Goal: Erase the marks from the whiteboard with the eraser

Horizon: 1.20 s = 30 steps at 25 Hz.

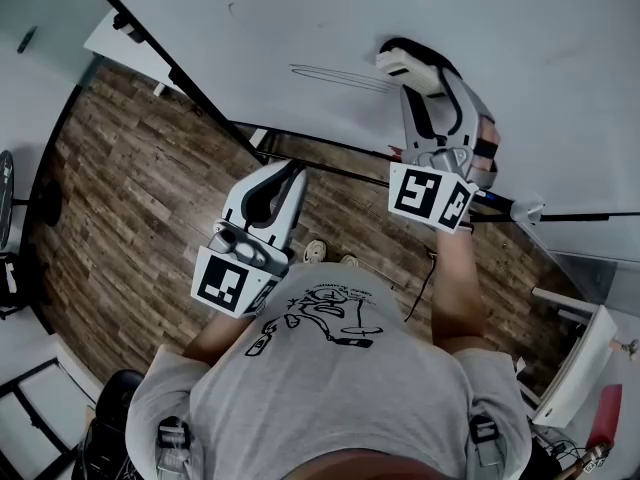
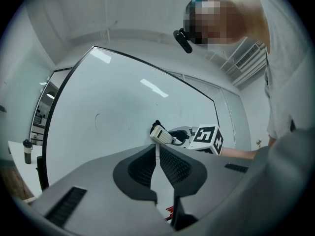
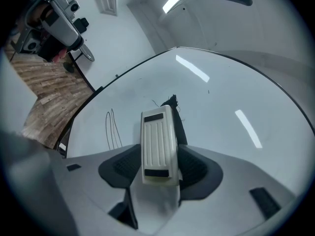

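Observation:
The whiteboard (image 1: 300, 28) fills the top of the head view, with a few thin pen lines (image 1: 340, 76) near its middle. My right gripper (image 1: 428, 86) is shut on the white eraser (image 1: 405, 66), whose dark felt side lies against the board just right of those lines. In the right gripper view the eraser (image 3: 158, 146) sits between the jaws, and the pen lines (image 3: 113, 129) lie to its left. My left gripper (image 1: 288, 174) hangs below the board's lower edge over the floor, shut and holding nothing. Its own view shows the closed jaws (image 2: 156, 154) and the eraser (image 2: 161, 134) on the board beyond.
A black frame rail (image 1: 330, 158) runs along the board's lower edge. Brown wood floor (image 1: 130, 208) lies below. A white table (image 1: 125, 43) stands at the far left, a white shelf (image 1: 580, 368) at the lower right. A bottle (image 2: 27, 151) stands on a ledge.

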Tool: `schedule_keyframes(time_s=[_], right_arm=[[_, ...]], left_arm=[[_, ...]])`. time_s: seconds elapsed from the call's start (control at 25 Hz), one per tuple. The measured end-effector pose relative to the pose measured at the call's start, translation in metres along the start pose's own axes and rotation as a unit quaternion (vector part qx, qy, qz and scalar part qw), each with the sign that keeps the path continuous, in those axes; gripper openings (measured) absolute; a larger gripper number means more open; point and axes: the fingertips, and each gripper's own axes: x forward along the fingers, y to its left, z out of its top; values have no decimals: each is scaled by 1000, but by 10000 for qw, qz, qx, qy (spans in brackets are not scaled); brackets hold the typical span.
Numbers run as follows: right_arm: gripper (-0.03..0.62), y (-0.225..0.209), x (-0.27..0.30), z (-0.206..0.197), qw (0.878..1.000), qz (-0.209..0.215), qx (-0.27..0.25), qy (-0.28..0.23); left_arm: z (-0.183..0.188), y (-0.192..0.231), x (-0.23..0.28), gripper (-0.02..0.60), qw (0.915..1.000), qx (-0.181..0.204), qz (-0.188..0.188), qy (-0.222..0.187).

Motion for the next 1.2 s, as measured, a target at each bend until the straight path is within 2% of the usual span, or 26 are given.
schedule_keyframes(time_s=[0.6,0.84,1.2], right_arm=[[241,56,16,-9,9993,345,-126,62],[242,67,18,-10,9994,285,-190,17],[242,112,27,-21,9979,561,-308,26]], left_arm=[[1,9,-10,40,9999,23,146,31],[0,10,-15,40,9998,25,199,46],[0,14,-23,40,9994,57,327,81]])
